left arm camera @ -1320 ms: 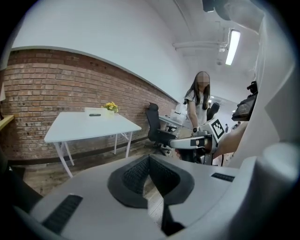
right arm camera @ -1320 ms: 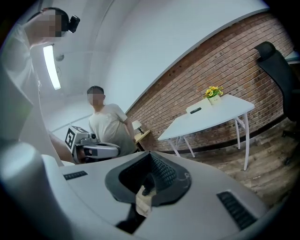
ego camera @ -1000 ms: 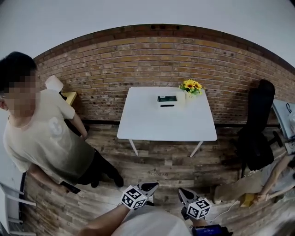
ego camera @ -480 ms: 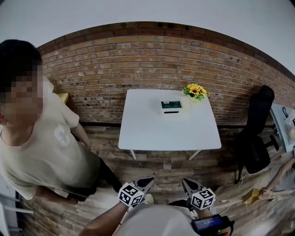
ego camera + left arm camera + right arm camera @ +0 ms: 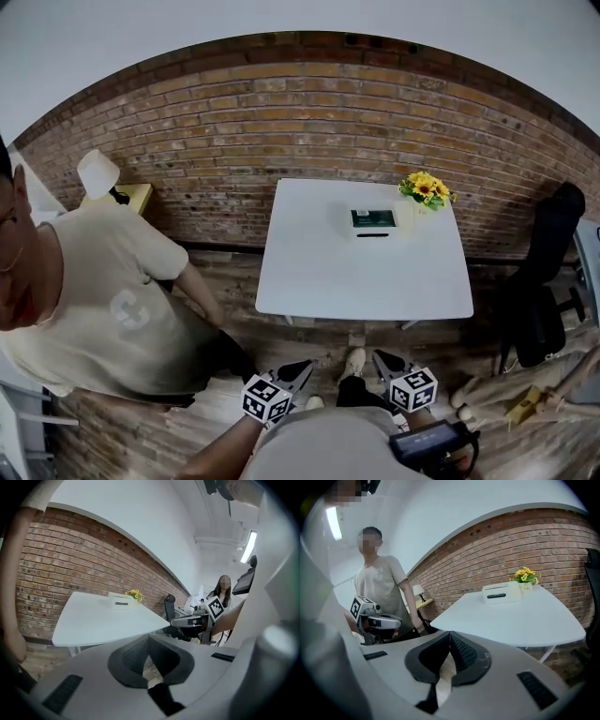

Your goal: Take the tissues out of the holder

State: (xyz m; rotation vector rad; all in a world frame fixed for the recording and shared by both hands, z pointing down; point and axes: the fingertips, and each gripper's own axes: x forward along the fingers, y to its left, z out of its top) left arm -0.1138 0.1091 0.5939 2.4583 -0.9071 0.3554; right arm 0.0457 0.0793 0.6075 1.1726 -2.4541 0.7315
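The left tongs [image 5: 303, 367] and the right tongs [image 5: 380, 359] both have their jaws pressed together at the tips, with nothing between them. The tissue holder [image 5: 373, 221] lies well ahead of both tongs, on the far part of the white table [image 5: 319, 281], slightly nearer to the right tongs' side, just beside the yellow flowers [image 5: 427, 187].

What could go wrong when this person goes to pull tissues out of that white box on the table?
The flowers stand right beside the tissue box, so a careless reach might knock them over. Nothing seems to hold the box down on the table, so a pull could drag it along. A bystander stands left of the table and might get bumped.
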